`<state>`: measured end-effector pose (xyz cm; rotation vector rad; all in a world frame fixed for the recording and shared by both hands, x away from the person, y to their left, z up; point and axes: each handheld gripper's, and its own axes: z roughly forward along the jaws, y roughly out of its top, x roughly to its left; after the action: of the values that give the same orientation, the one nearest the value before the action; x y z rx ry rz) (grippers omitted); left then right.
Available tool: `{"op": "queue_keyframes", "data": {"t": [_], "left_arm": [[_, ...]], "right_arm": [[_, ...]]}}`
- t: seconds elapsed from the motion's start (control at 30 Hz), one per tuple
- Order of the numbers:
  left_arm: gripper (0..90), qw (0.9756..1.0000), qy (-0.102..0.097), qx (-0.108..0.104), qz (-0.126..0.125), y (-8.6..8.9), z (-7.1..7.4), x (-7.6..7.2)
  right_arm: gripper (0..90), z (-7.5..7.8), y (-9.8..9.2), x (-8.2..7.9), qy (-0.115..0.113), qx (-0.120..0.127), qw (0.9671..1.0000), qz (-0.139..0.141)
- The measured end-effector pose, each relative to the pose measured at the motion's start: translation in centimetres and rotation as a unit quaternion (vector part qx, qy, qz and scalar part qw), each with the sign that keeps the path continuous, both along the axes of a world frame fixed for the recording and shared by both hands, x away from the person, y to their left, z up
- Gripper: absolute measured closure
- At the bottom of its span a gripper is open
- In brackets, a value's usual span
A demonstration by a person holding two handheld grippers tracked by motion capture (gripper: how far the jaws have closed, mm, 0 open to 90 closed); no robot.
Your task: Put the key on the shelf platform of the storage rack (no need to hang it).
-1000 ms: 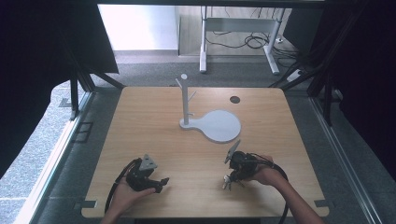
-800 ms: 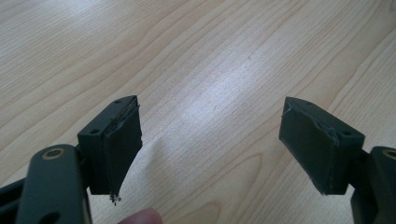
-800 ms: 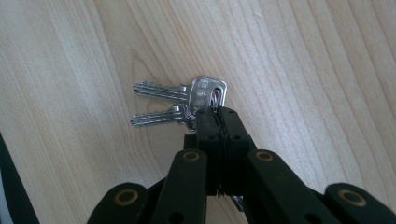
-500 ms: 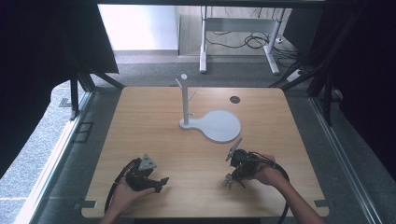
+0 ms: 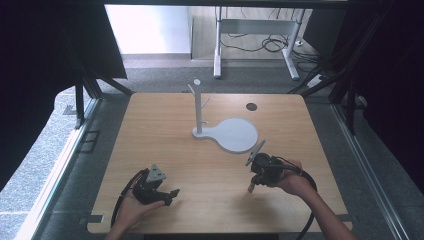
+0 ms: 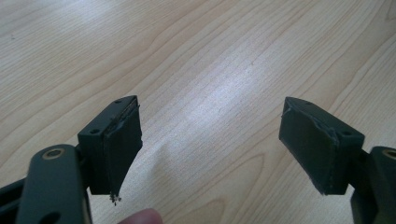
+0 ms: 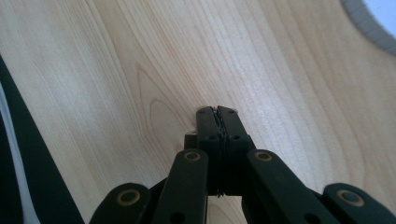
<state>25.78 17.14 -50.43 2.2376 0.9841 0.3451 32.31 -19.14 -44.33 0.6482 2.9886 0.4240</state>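
left gripper (image 5: pixel 172 192) jaws wide, right gripper (image 5: pixel 250 189) jaws closed.

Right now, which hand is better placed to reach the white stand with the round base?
The right. The right tongs, shut on nothing, lie just in front of the white stand's round base. The left tongs are open but rest farther away, near the table's front edge.

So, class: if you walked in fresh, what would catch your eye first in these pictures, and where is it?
First, the white stand with its round base, alone at the middle of the wooden table. Next, the two grippers at the near edge: the left gripper with jaws wide apart and nothing between them, the right gripper with jaws shut, empty, over bare wood. A small dark disc sits at the far right of the tabletop.
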Motion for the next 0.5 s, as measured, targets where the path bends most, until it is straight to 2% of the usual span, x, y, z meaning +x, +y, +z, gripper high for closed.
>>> {"op": "queue_keyframes", "data": {"t": [0.3,0.5], "left_arm": [[21.4,1.0,-0.001,0.0,0.001,0.1,0.1,0.0],[21.4,1.0,-0.001,-0.002,0.002,0.2,0.1,0.0]], "right_arm": [[89.5,1.8,-0.1,0.2,-0.014,0.005,0.9999,0.0],[89.5,2.5,-0.2,0.5,-0.016,0.011,0.9998,-0.004]]}}
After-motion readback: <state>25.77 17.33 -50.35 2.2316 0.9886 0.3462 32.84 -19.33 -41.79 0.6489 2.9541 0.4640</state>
